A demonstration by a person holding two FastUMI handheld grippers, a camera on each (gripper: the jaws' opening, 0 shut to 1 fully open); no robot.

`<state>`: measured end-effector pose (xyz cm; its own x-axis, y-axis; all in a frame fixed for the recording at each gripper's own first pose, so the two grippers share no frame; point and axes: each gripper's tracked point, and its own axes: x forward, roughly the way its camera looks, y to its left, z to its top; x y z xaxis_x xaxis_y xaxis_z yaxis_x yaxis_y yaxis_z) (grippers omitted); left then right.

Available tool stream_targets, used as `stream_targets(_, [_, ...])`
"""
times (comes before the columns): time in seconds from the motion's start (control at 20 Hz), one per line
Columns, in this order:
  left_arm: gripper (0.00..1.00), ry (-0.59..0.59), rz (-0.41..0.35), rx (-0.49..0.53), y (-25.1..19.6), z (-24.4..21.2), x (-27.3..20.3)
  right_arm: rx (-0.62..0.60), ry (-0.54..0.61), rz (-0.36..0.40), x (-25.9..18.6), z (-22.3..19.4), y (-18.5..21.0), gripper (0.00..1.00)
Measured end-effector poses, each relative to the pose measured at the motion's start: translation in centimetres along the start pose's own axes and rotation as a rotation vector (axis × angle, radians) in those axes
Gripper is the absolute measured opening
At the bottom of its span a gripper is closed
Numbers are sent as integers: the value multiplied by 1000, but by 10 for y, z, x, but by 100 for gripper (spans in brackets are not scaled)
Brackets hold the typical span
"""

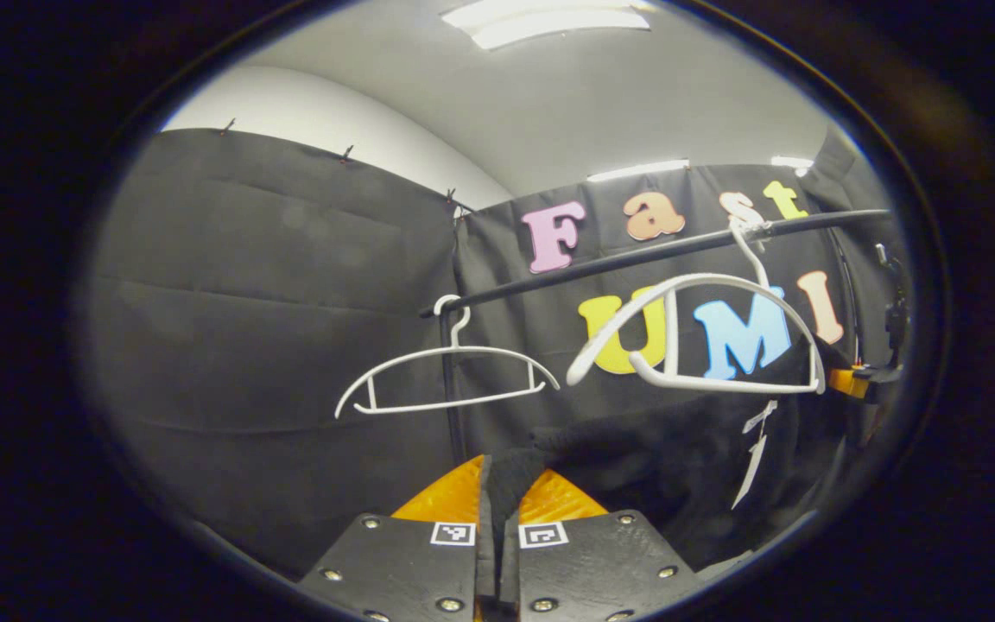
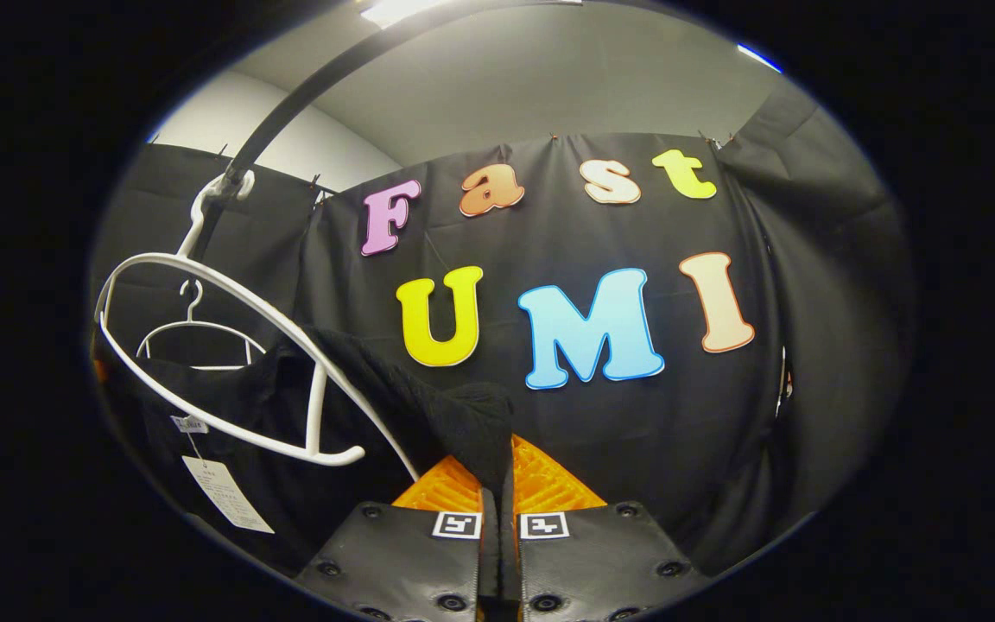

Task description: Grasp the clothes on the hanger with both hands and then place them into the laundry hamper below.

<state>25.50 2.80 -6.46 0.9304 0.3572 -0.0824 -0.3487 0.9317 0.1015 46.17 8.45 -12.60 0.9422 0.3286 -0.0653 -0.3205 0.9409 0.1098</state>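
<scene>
Hang tag: a paper tag (image 2: 227, 493) hangs on a string from the black garment (image 2: 359, 380); its print is too small to read.
Sewn label: a small label (image 2: 189, 424) sits on the garment above the tag; it is illegible.
Left gripper (image 1: 497, 505) markers: two square black-and-white coded markers (image 1: 453, 533), with no letters or numbers.
Right gripper (image 2: 497, 510) markers: two similar coded squares (image 2: 456, 524), also without readable characters.

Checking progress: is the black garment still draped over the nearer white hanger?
No. The nearer white hanger hangs bare, with the black garment below it.
</scene>
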Motion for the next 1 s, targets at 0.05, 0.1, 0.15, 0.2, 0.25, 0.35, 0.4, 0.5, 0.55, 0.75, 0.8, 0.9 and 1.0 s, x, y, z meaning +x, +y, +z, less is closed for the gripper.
stream_targets(0.05, [3,11,-6,2,-5,-7,-5,-9,9,-6,-2,-4,-3,0])
stream_targets(0.1, [3,22,-14,5,-10,-13,-6,-20,23,-18,-3,-12,-8,0])
stream_targets(0.15, [4,35,-19,12,-14,-18,-5,-29,48,-40,-2,-21,-17,2])
stream_targets(0.2, [3,49,-23,23,-18,-25,-4,-26,80,-59,-3,-34,-26,2])
stream_targets(0.25, [3,59,-28,32,-22,-32,-1,-8,116,-65,-5,-49,-31,2])
stream_targets(0.35, [3,83,-54,42,-33,-45,3,21,168,-63,-12,-72,-33,2])
stream_targets(0.4, [3,93,-53,60,-36,-51,1,11,179,-67,-17,-79,-39,0])
stream_targets(0.5, [3,107,-53,89,-47,-61,6,-12,186,-56,-29,-89,-37,0])
stream_targets(0.55, [3,116,-59,90,-54,-66,10,-27,191,-51,-35,-93,-35,0])
stream_targets(0.75, [3,155,-85,77,-73,-92,5,-55,213,-18,-60,-106,-22,0])
stream_targets(0.8, [4,165,-95,77,-70,-97,-2,-59,217,-8,-68,-109,-16,0])
stream_targets(0.9, [3,184,-118,77,-74,-108,-5,-68,226,21,-82,-116,-2,2])
stream_targets(1.0, [3,199,-142,72,-83,-117,-19,-78,244,51,-96,-125,13,2])
